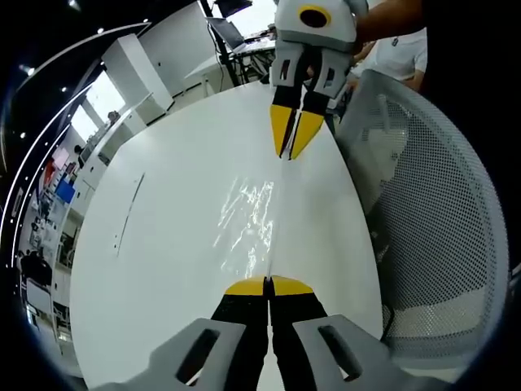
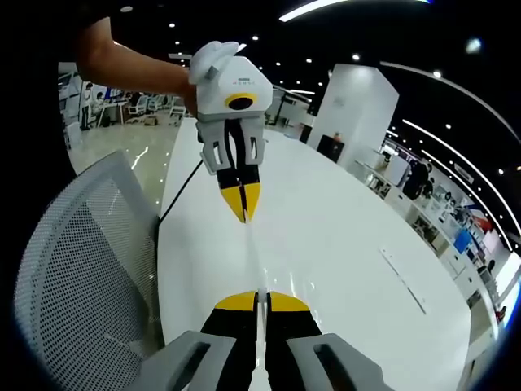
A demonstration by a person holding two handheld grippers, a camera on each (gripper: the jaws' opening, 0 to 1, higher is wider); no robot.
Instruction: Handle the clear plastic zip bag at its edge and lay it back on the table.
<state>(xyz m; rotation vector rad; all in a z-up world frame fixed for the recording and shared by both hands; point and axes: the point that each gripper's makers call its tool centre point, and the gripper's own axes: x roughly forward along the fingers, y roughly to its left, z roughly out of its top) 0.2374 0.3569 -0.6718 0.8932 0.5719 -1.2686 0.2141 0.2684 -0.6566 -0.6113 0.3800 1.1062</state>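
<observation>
Left gripper (image 1: 268, 284) pinched the near edge of the clear plastic zip bag (image 1: 247, 218), jaws closed on it. Bag stretched flat above the white worktop (image 1: 155, 244). Farther off, right gripper (image 1: 291, 151) clamped the opposite edge. Beside the worktop stood a grey mesh chair (image 1: 431, 228).

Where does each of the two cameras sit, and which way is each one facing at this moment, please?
Left gripper view: rides on the left gripper, looks along its shut jaws over the clear zip bag on the white table toward the right gripper; a person's arm shows behind it.
Right gripper view: rides on the right gripper, faces the left gripper across the table; an arm holds it.
Shared: the cameras face each other; both show the mesh chair, table and both grippers pinching opposite bag edges.
</observation>
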